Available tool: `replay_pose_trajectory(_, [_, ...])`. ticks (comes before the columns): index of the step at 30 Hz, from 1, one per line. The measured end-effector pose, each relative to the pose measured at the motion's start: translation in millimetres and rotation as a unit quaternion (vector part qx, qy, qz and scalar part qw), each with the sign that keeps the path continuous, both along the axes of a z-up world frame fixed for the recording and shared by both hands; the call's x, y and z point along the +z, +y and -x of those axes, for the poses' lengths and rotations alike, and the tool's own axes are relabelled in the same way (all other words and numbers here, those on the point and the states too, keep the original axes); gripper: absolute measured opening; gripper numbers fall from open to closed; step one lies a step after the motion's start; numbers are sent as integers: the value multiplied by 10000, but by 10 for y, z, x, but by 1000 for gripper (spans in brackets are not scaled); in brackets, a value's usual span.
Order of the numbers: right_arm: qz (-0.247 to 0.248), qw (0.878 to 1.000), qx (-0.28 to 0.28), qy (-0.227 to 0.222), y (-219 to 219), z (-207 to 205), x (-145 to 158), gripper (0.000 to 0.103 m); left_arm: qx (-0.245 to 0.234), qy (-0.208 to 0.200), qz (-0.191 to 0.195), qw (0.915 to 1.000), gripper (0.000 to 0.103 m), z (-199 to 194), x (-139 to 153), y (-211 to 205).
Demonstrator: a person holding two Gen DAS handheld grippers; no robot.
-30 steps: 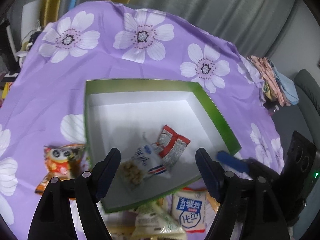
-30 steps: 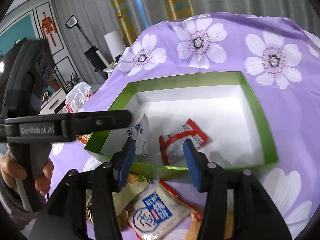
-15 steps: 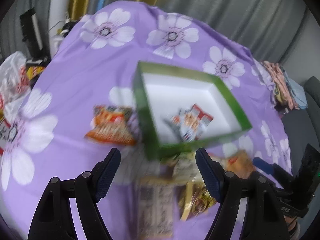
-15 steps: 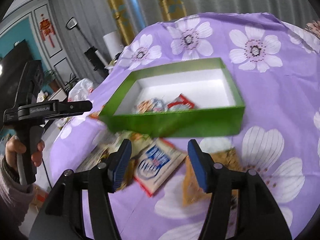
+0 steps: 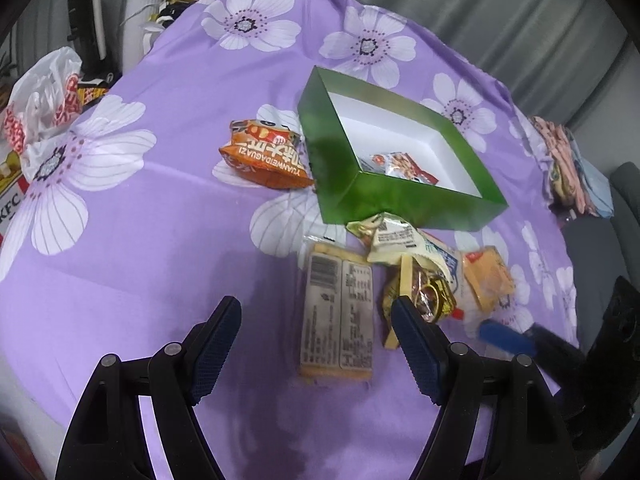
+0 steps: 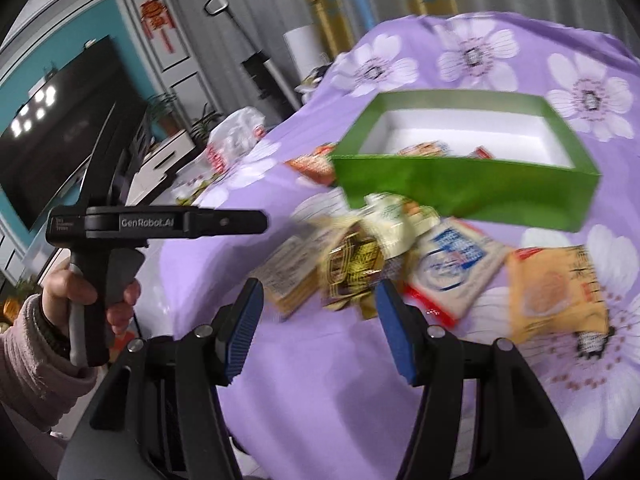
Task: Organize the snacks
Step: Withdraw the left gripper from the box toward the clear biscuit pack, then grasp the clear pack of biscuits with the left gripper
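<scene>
Hovering over the purple flowered cloth (image 5: 160,240) on the surface, the left gripper (image 5: 316,344) has its jaws spread wide and empty, and the right gripper (image 6: 320,332) likewise holds nothing. The green cardboard box with a white inside (image 5: 332,168) carries two small snack packets (image 5: 400,166). An orange snack bag (image 5: 266,152) lies just beside its left wall. A heap of packets (beige, gold, blue-and-white, yellow) (image 5: 416,272) sits near its front wall.
</scene>
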State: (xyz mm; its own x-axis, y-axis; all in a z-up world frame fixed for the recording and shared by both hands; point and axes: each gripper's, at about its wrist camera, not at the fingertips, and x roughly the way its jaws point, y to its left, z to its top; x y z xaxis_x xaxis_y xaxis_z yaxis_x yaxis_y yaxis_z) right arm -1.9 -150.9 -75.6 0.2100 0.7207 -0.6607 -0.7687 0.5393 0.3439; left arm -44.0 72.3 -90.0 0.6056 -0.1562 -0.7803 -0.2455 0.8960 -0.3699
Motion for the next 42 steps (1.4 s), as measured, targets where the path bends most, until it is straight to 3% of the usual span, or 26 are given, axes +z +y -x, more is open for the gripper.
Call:
replay_pose_trajectory(7, [190,9991,377,-79,346,158,-69,59,-42,-23,79,10000,77,89,-78,23])
replay_pose_trajectory(17, [472,9976,460,219,622,133,-358,59,-246,144,255,9993,77,49,-293,52])
replay_pose_trajectory(23, [675,9959,583,171,867,149,-478,59,-282,186,329,9989,77,6,-381,95])
replay_pose_trajectory(35, [711,9962,488,91,1001,42,-511,61,-162,128,448,9988,77,-34,-401,272])
replay_pose_trajectory(38, [660,9968,454,78,985,45,-512,61,-286,74,321,9990,77,-35,-413,231])
replay_pose_trajectory(42, [555,9976,385,132,958,38,-520,61,-431,-31,458,9980,77,-44,-421,192])
